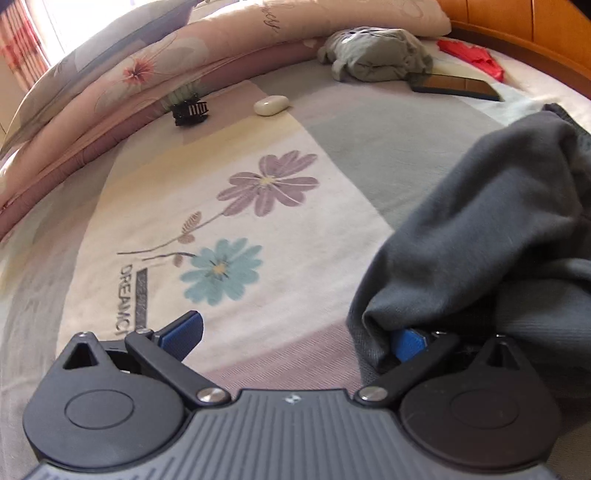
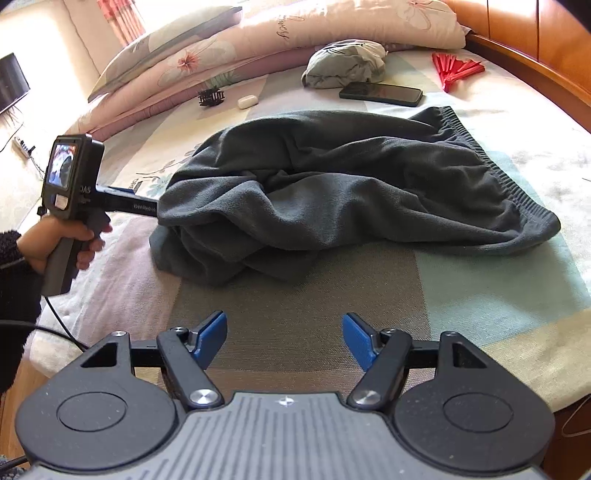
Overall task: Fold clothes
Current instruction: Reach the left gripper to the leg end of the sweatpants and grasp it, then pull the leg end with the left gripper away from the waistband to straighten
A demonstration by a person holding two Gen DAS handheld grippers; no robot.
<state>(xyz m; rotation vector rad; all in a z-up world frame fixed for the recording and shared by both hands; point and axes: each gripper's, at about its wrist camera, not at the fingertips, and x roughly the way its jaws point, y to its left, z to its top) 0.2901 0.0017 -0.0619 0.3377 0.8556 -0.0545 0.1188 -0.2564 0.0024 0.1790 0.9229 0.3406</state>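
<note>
Your left gripper, jaws wide apart, touches the left end of the crumpled dark grey fleece shorts lying sideways on the bed, while your right gripper waits apart, farther back.

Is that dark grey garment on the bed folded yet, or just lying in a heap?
In a heap. The dark grey garment lies bunched and creased, its ribbed waistband spread at one end.

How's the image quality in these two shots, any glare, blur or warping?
Left wrist view: window blown out white, the grey garment slightly soft up close, bed edges bowed by the fisheye. Right wrist view: sharper, sunlight washing out the quilt, phone screen dull, the headboard curved.
</note>
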